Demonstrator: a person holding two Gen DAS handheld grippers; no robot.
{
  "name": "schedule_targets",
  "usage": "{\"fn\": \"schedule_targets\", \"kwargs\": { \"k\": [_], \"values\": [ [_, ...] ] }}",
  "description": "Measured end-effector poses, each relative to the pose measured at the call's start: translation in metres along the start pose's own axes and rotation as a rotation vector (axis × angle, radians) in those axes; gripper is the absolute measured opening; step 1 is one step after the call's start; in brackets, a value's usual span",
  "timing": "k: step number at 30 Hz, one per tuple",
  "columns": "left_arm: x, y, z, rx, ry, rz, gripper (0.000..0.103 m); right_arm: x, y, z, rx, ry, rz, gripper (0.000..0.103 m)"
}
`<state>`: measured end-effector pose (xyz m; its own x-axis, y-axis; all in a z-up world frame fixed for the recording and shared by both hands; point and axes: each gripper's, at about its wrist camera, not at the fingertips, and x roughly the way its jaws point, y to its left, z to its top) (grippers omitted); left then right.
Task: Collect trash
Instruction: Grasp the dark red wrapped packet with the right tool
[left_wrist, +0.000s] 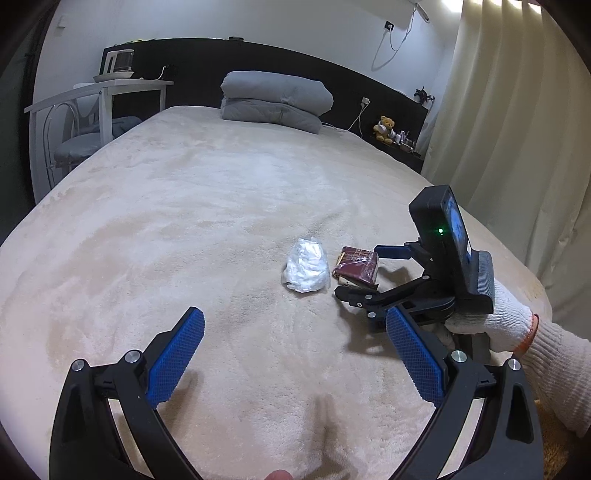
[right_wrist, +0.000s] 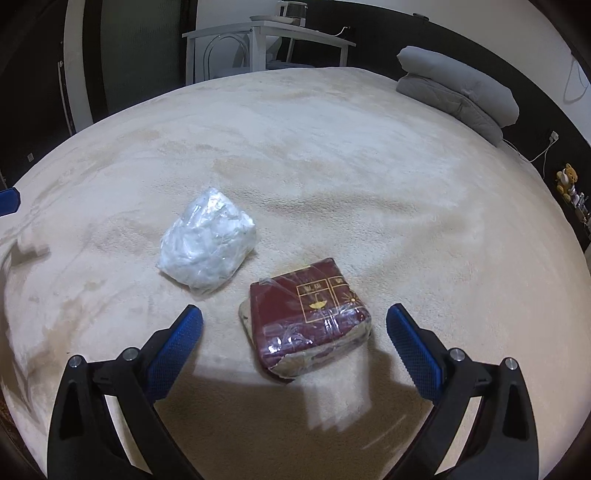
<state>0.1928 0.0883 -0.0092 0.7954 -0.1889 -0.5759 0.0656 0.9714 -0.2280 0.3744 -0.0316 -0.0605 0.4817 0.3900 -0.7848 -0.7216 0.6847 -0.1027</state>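
A crumpled clear-white plastic bag (left_wrist: 306, 269) lies on the cream bed cover (left_wrist: 207, 206). Right beside it is a dark red box wrapped in torn plastic (left_wrist: 357, 266). My left gripper (left_wrist: 295, 325) is open and empty, well short of both. My right gripper (right_wrist: 294, 321) is open, and the red box (right_wrist: 308, 315) sits between its blue fingers (right_wrist: 410, 343), apart from them. The bag (right_wrist: 207, 243) lies ahead to the left of it. In the left wrist view the right gripper (left_wrist: 364, 275) reaches the box from the right, held by a gloved hand (left_wrist: 498, 317).
A folded grey duvet (left_wrist: 275, 99) lies at the head of the bed by a black headboard (left_wrist: 369, 85). A white table and chair (left_wrist: 99, 107) stand left of the bed. Curtains (left_wrist: 517, 129) hang on the right, with a teddy bear (left_wrist: 384, 129) on a low shelf.
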Motion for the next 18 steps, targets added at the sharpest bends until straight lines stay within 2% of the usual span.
{"fn": "schedule_targets", "kwargs": {
  "k": [2, 5, 6, 9, 18],
  "values": [
    [0.001, 0.0, 0.0, 0.007, 0.0, 0.005, 0.097, 0.004, 0.0, 0.001, -0.004, 0.011, 0.005, 0.097],
    [0.003, 0.001, -0.001, -0.005, 0.006, 0.006, 0.097, 0.007, -0.001, 0.001, -0.005, 0.019, 0.01, 0.087],
    [0.004, 0.0, -0.001, -0.003, 0.007, 0.01, 0.097, 0.007, -0.001, 0.0, -0.006, 0.019, 0.008, 0.08],
    [0.007, -0.002, -0.002, 0.004, 0.015, 0.018, 0.097, 0.005, 0.003, 0.0, -0.025, 0.011, -0.001, 0.071],
    [0.01, -0.006, -0.003, 0.028, 0.016, 0.025, 0.097, -0.014, 0.007, -0.012, -0.041, -0.024, -0.026, 0.066]
  ]
}}
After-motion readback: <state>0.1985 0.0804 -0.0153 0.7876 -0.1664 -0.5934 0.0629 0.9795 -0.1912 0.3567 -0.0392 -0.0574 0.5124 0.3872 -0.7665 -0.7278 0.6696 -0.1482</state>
